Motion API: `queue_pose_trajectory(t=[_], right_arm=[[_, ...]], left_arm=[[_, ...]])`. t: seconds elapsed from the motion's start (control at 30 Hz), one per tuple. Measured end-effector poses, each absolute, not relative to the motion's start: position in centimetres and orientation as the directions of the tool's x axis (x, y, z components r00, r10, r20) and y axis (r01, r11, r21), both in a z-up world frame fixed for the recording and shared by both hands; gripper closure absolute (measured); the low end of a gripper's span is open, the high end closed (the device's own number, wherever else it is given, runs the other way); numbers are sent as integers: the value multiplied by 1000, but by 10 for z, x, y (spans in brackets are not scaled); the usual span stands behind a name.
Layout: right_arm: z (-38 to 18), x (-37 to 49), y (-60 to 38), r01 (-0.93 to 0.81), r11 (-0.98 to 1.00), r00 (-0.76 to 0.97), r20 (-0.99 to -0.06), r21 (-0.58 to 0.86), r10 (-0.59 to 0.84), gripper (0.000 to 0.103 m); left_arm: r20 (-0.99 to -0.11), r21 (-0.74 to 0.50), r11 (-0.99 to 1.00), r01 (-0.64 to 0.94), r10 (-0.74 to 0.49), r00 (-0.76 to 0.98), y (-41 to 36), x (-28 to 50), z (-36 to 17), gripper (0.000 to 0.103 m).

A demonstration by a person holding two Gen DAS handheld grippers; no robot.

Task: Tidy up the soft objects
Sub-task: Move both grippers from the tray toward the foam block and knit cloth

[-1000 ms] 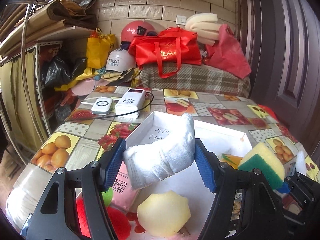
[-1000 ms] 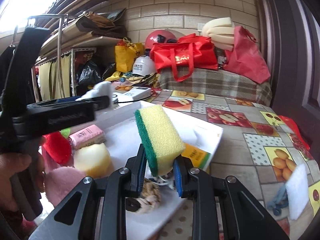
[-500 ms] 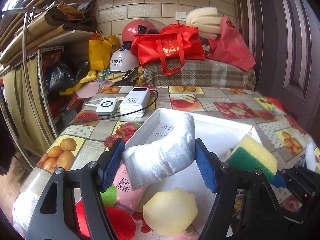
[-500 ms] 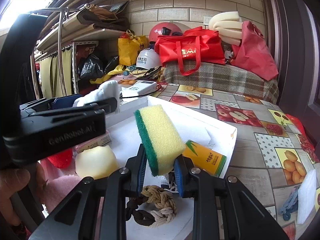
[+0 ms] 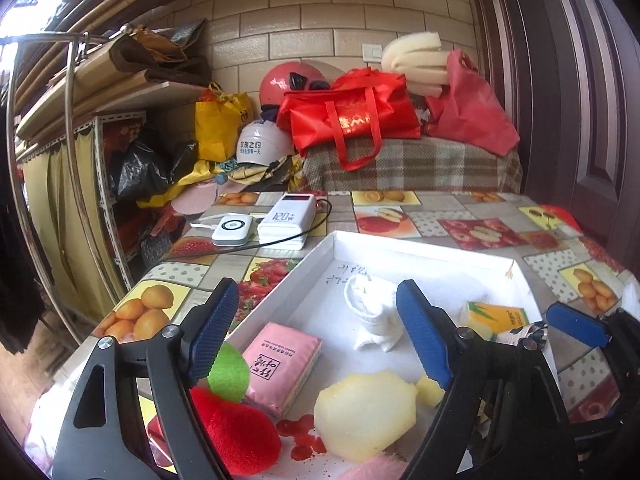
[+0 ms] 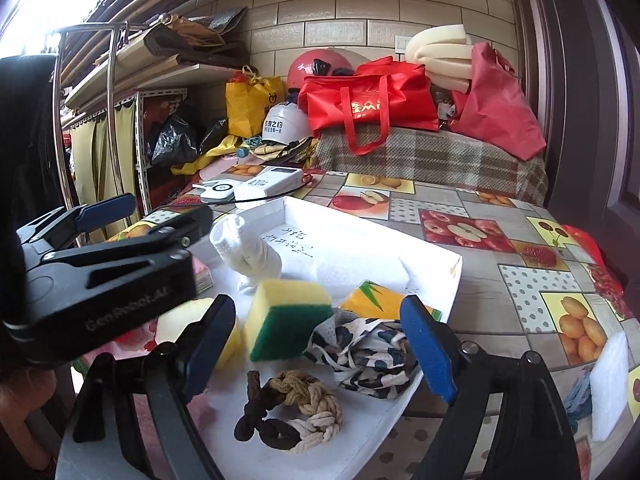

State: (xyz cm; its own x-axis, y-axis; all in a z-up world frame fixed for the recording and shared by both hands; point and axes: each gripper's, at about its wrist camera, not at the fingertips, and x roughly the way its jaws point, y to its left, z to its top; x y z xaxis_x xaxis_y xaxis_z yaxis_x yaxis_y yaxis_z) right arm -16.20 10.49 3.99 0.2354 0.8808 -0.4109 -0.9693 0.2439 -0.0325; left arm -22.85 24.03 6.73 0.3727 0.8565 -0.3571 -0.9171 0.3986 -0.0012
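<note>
On the table [image 5: 452,208] with the fruit-pattern cloth lies a white tray [image 6: 452,276], and it serves as the collecting place for the soft things. Both tools hang over its near side. The left tool [image 5: 316,332] has its jaws opening, and nothing is pressed between them: the white sock [image 5: 372,312] lies loose on the tray floor beyond the pads, near the handwriting. The right tool [image 6: 316,348] also has its jaws opening wide, and the yellow and green sponge [image 6: 286,320] sits between the pads without touching either one, tilted on the tray. I judge that both things are just set down here, because the tray is where they belong.

Around them the tray already holds a pink tissue pack [image 5: 282,364], a pale yellow foam piece [image 5: 364,412], a red plush thing [image 5: 236,436] at the near edge, a braided rope ring [image 6: 292,412], a spotted cloth [image 6: 360,348] and a small yellow and green packet [image 6: 376,300]. A white foam block [image 6: 608,388] remains on the table outside the tray, at the right, so I think the sorting is not finished.
</note>
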Motion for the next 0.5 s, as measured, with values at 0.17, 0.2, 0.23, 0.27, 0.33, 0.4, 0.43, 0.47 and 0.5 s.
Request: queue_pose_trajectory(t=[0.17, 0.2, 0.23, 0.27, 0.33, 0.4, 0.43, 0.47, 0.5], right_arm=[[40, -161, 100, -967, 255, 243, -396, -21, 886, 18], [40, -162, 99, -967, 255, 242, -395, -21, 886, 18], [40, -162, 98, -967, 253, 241, -393, -20, 887, 18], [40, -162, 96, -967, 253, 240, -392, -19, 888, 18], [40, -161, 93, -968, 252, 238, -393, -14, 888, 18], [39, -160, 90, -967, 256, 237, -400, -7, 885, 17], [38, -159, 89, -965, 261, 241, -413, -9, 878, 17], [37, -158, 88, -966, 260, 237, -423, -2, 875, 17], [37, -157, 86, -965, 264, 236, -424, 6, 874, 17]], left_arm=[[-334, -83, 389, -917, 856, 394, 228, -245, 69, 21], [-336, -96, 395, -914, 851, 403, 225, -247, 67, 21], [-337, -106, 402, -910, 846, 413, 221, -249, 65, 21], [-338, -114, 409, -906, 841, 422, 217, -249, 64, 21], [-346, -123, 429, -895, 827, 444, 209, -247, 58, 21], [-354, -118, 454, -883, 812, 465, 203, -243, 55, 21], [-347, -106, 460, -881, 813, 467, 199, -241, 55, 21], [-340, -94, 461, -883, 819, 463, 197, -239, 56, 20], [-331, -85, 460, -884, 824, 461, 194, -238, 56, 20]])
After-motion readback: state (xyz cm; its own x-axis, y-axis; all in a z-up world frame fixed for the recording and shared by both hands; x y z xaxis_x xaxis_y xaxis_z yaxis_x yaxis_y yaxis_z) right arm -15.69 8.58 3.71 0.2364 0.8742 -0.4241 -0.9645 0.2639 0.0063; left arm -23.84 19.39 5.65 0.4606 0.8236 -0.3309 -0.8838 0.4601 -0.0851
